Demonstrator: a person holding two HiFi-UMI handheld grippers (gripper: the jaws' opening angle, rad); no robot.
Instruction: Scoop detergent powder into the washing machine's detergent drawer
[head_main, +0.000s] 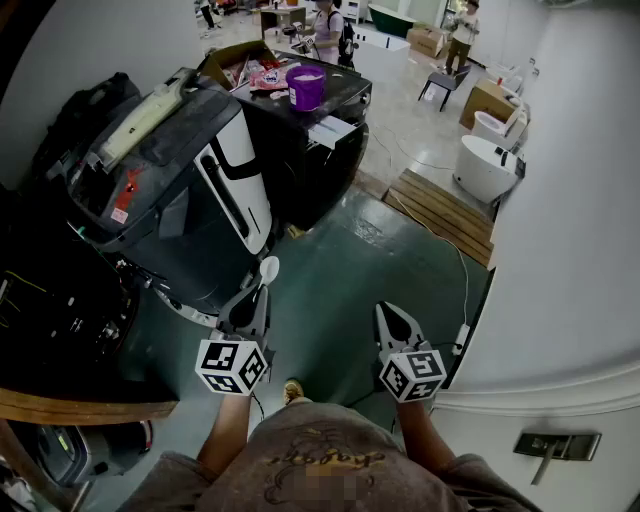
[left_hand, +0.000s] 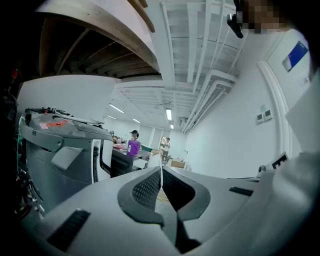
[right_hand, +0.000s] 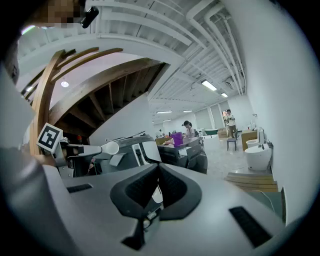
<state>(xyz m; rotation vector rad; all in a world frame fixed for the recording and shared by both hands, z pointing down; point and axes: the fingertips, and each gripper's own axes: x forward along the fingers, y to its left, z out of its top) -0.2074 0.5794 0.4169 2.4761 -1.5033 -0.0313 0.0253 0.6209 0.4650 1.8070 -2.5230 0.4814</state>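
Fingers of the left gripper (head_main: 258, 296) are being pressed shut on the thin handle of a white scoop (head_main: 269, 269). Its round bowl is being held out past the fingertips, over the dark green floor (head_main: 340, 250) and near the front corner of the grey washing machine (head_main: 160, 170). Whether anything is being carried in the bowl cannot be told. In the left gripper view only a thin white edge of the scoop is being shown between the dark ribbed pads.

Fingers of the right gripper (head_main: 386, 314) are being held together with nothing between them, and that gripper is being carried level with the left one, well apart from it and away from the machine.

A white panel with a black band (head_main: 235, 185) is being shown on the washing machine's front; whether it is the detergent drawer cannot be told. A purple bucket (head_main: 306, 86) is being carried on the top of a black appliance (head_main: 300, 150) behind the grey one, far from both grippers. A wooden pallet (head_main: 440, 210) and a white toilet (head_main: 485, 165) are being shown farther off on the right.
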